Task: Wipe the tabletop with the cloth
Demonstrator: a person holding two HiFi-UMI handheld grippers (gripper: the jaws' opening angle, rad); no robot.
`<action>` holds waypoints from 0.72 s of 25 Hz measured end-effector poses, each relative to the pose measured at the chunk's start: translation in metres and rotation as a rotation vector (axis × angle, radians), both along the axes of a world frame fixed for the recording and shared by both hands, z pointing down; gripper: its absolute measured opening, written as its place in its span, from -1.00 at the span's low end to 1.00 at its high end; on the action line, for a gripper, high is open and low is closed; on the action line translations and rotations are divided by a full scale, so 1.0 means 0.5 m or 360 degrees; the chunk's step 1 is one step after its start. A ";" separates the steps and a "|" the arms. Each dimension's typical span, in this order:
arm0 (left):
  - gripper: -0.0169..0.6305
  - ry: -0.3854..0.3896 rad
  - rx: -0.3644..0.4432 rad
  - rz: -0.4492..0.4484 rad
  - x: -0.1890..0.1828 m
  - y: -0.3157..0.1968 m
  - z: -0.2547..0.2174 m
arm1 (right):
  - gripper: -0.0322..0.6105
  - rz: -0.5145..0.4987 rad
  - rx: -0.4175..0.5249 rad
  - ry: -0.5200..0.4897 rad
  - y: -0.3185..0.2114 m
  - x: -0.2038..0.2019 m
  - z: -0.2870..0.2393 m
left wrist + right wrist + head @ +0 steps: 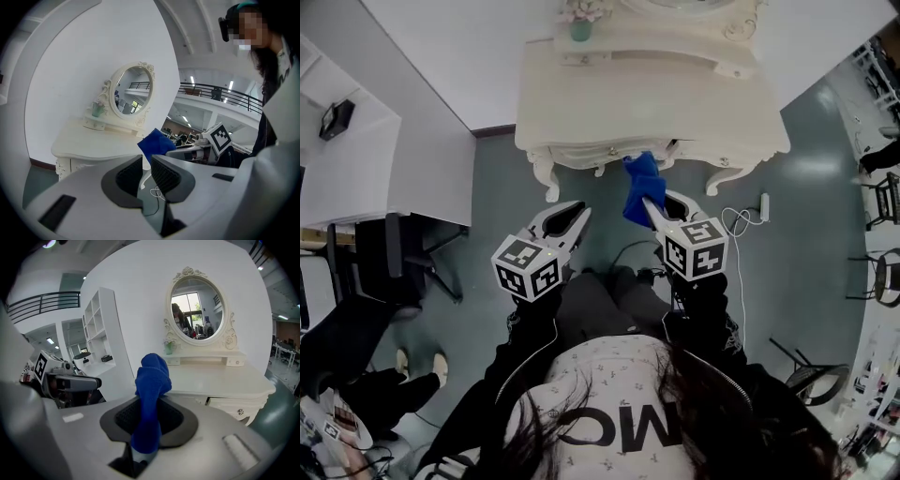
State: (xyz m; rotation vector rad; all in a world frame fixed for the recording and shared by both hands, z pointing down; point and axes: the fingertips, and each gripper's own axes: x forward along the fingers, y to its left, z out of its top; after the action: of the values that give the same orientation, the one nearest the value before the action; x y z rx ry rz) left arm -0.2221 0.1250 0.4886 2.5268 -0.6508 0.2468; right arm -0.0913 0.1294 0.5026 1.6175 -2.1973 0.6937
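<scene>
My right gripper [653, 204] pinches the blue cloth [639, 186] just off the tabletop's [656, 103] front edge, while my left gripper [573, 215] is narrowly parted and empty, so I'd lower the cloth flat onto the tabletop, then sweep in overlapping strokes.

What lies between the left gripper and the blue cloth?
Nothing: the head view shows only grey floor between the left gripper and the cloth.
</scene>
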 end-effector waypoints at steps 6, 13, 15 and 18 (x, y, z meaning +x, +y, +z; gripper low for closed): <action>-0.81 0.0018 -0.0002 -0.0068 0.017 0.054 -0.009 | -0.61 -0.0098 -0.0005 -0.0003 0.056 -0.005 -0.006; -0.81 0.0027 0.0037 -0.0156 0.061 0.158 -0.030 | -0.61 -0.0225 0.0016 -0.0004 0.163 0.013 -0.012; -0.81 0.0016 0.0040 -0.0182 0.074 0.193 -0.031 | -0.61 -0.0263 0.0019 -0.0016 0.198 0.019 -0.012; -0.81 0.0005 0.0053 -0.0205 0.097 0.246 -0.030 | -0.61 -0.0311 0.0031 -0.0026 0.245 0.033 -0.011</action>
State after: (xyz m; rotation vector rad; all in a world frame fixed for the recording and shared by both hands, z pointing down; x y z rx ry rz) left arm -0.1734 0.2480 0.4737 2.5037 -0.8192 0.1872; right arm -0.0748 0.2518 0.4972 1.3854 -2.3402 0.6329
